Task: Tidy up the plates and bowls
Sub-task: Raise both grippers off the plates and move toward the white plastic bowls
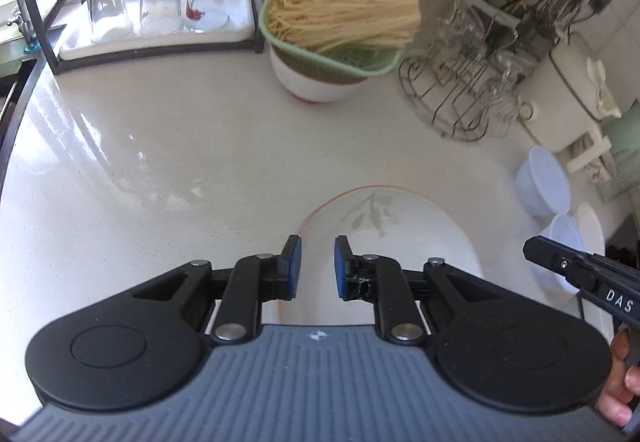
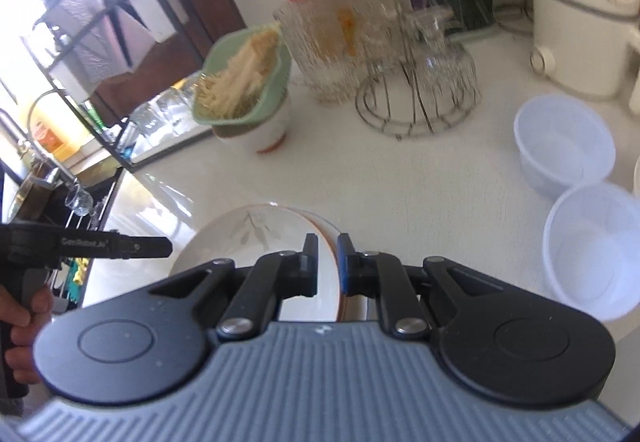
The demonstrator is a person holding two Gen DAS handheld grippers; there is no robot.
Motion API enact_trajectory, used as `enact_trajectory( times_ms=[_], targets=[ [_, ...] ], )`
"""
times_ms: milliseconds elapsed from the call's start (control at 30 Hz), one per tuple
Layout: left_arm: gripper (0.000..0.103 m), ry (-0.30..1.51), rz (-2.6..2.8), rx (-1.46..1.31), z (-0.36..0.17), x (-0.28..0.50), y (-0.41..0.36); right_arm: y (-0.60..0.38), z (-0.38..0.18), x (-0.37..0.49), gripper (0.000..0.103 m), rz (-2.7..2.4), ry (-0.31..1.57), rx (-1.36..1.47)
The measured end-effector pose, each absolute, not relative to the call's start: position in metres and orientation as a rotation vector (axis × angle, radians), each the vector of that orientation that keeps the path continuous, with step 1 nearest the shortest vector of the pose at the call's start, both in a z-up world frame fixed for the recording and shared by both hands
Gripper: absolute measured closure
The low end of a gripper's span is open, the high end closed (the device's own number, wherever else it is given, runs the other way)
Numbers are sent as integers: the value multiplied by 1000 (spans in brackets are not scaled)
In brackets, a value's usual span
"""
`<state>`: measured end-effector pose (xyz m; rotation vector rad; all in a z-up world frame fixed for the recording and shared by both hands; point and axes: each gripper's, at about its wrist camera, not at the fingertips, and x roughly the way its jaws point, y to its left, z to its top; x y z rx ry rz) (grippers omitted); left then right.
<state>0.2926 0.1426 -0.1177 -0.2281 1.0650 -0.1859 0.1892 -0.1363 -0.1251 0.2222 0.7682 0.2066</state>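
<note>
A white plate (image 1: 408, 213) with a grey leaf print and an orange rim lies low over the pale counter (image 1: 180, 145). My left gripper (image 1: 317, 242) straddles its left rim. The left finger is outside and the right one inside, and the jaws stand narrow and pinch the sloped edge. In the right wrist view the plate (image 2: 240, 242) has a second rim (image 2: 325, 226) just behind it. My right gripper (image 2: 327, 242) is shut on that right-hand edge. Each gripper shows in the other's view, the left gripper (image 2: 166, 246) and the right gripper (image 1: 528, 246). Whether the plate touches the counter is unclear.
Two white plastic bowls (image 2: 564, 145) (image 2: 592, 246) stand to the right, with another white plate (image 1: 594, 226) behind them. A green basket of noodles (image 1: 336, 13) sits on a bowl at the back. A wire rack of glasses (image 1: 452, 97) and a white cooker (image 1: 568, 93) are there too.
</note>
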Motion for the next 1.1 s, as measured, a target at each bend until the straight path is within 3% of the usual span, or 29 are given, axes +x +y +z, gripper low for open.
enact_trajectory(
  times_ms=[467,1100],
  targets=[
    [84,911,-147,-240,-76,253,94,-154,-89,161,90,280,645,162],
    [84,872,-247,-196,-54,215,36,-175,-58,119,90,210,547,138]
  ],
)
